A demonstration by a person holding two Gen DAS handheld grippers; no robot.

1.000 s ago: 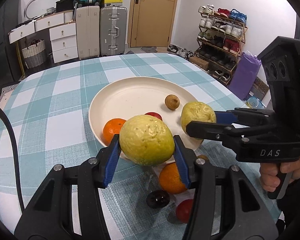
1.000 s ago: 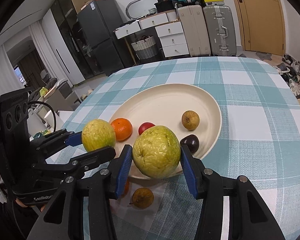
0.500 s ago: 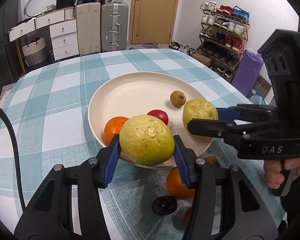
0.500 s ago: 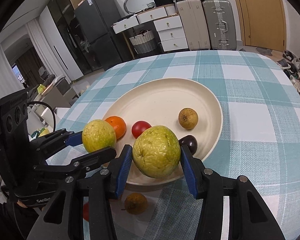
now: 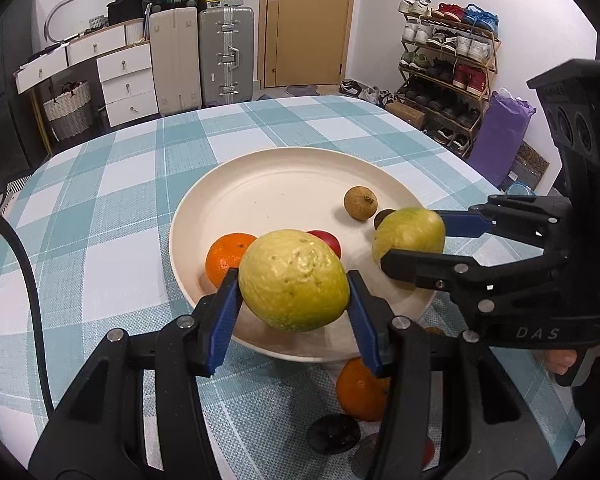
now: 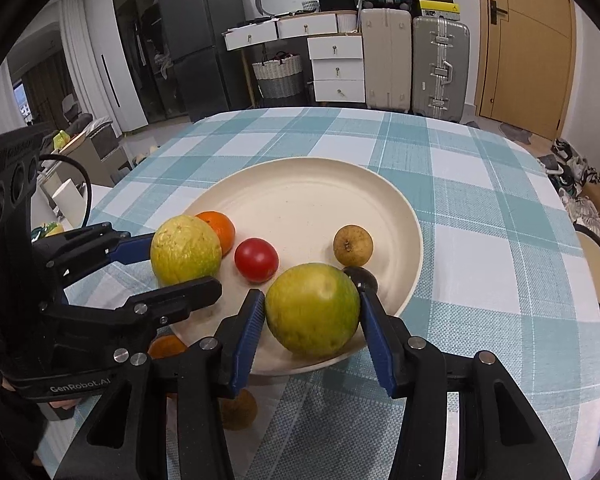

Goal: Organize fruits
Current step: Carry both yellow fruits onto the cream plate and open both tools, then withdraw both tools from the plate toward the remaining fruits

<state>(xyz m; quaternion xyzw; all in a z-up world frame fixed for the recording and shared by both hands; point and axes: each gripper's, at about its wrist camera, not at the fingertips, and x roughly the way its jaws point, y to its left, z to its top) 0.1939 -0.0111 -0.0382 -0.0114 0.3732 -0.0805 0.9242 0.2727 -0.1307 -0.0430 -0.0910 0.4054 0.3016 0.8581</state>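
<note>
Both grippers, left [image 5: 294, 300] and right [image 6: 312, 320], tilt downward over the plate [image 5: 260, 184], fingers each clamping a guava.

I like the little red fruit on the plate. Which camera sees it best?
The right wrist view. There the red fruit lies whole and unblocked on the plate. In the left wrist view only its top peeks out behind the yellow fruit held in the left gripper.

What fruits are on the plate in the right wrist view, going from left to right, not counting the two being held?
Orange → red tomato-like fruit → small brownish-yellow fruit → dark purple fruit, partly hidden behind the guava held in the right gripper.
</note>
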